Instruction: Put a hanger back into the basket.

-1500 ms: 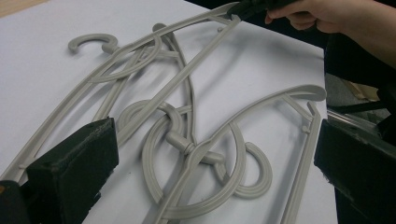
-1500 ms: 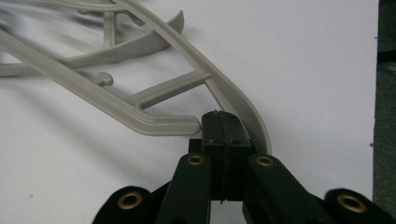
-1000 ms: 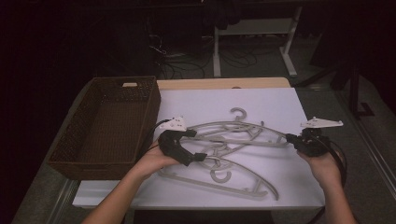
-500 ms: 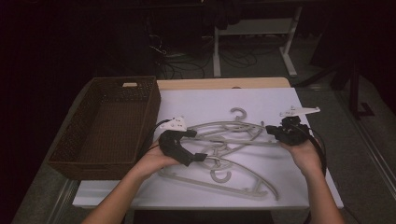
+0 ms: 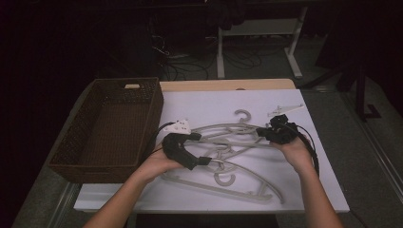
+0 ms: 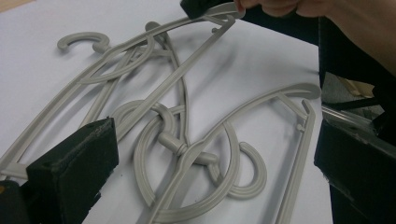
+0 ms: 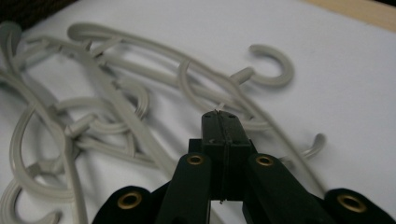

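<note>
Your left gripper (image 5: 202, 148) sits over the left end of the tangled pile of grey plastic coat hangers (image 5: 228, 156), close to the tabletop's left edge, with its fingers (image 6: 74, 168) spread wide apart and holding nothing. In the left gripper view the hangers lie in the gap between those two black fingers, their hooks and curved arms looped through one another on the white sheet (image 5: 214, 107) that covers the tabletop.

Your right gripper (image 5: 264, 132) is at the right end of the top grey hanger (image 5: 223, 129), toward the tabletop's right edge. In the right gripper view its fingers (image 7: 223, 135) are pressed together, pad against pad. The left gripper view shows them pinching the corner of that top hanger (image 6: 219, 11), with your right hand (image 5: 294, 152) just behind. That end looks slightly raised off the sheet, though you cannot tell by how much.

The pile spreads across the middle of the tabletop and reaches toward its near edge, where the long curved arm of the lowest hanger (image 5: 237, 190) lies flat. One hook (image 5: 242, 115) points toward the far edge.

The dark brown woven wicker basket (image 5: 71, 142) stands along the tabletop's left edge, just beside your left hand (image 5: 157, 164).
</note>
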`<state>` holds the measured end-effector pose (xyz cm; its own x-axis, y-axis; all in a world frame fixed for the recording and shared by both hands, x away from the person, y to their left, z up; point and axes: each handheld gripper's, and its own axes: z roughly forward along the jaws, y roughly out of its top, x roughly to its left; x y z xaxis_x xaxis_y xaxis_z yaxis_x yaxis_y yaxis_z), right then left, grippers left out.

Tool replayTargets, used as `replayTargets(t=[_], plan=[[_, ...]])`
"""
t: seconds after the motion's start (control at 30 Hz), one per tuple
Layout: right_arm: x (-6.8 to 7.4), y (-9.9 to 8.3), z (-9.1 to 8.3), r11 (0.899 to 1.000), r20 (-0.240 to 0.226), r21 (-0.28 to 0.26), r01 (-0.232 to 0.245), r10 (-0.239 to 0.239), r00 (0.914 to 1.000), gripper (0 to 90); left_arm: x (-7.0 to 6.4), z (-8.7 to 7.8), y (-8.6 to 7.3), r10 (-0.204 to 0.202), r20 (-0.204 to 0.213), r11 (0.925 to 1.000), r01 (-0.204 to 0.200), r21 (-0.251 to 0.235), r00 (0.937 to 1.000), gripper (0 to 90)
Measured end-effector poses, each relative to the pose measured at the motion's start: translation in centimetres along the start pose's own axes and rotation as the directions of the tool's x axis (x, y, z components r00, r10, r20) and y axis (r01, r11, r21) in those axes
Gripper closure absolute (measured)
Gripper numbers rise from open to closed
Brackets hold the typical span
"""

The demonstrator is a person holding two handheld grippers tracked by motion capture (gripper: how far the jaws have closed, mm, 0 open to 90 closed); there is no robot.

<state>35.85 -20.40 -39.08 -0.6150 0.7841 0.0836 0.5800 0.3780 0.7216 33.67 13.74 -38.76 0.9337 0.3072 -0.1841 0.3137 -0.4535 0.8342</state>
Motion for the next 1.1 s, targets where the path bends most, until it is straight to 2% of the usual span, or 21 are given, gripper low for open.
replayTargets(t=[0.5,0.6,0.97,1.1], plan=[[0.6,-1.8,0.7,0.997,-0.028,0.070,0.019,-0.017,0.9995,89.0,0.0,0.0,0.0,0.003,-0.001,1.0000,-0.003,0.003,1.0000,0.0],[0.7,-2.0,0.8,0.997,-0.026,0.077,0.020,-0.019,0.9995,89.0,0.0,0.0,0.0,0.004,0.000,1.0000,-0.004,0.002,1.0000,0.0],[0.4,-2.9,2.2,0.986,-0.016,0.163,0.025,-0.023,0.9996,89.0,0.0,0.1,0.0,0.004,-0.004,1.0000,-0.004,0.006,1.0000,0.0],[0.3,-2.9,2.3,0.987,-0.018,0.162,0.021,-0.018,0.9997,89.0,0.0,0.1,0.0,0.003,-0.006,1.0000,-0.003,0.008,1.0000,0.0]])
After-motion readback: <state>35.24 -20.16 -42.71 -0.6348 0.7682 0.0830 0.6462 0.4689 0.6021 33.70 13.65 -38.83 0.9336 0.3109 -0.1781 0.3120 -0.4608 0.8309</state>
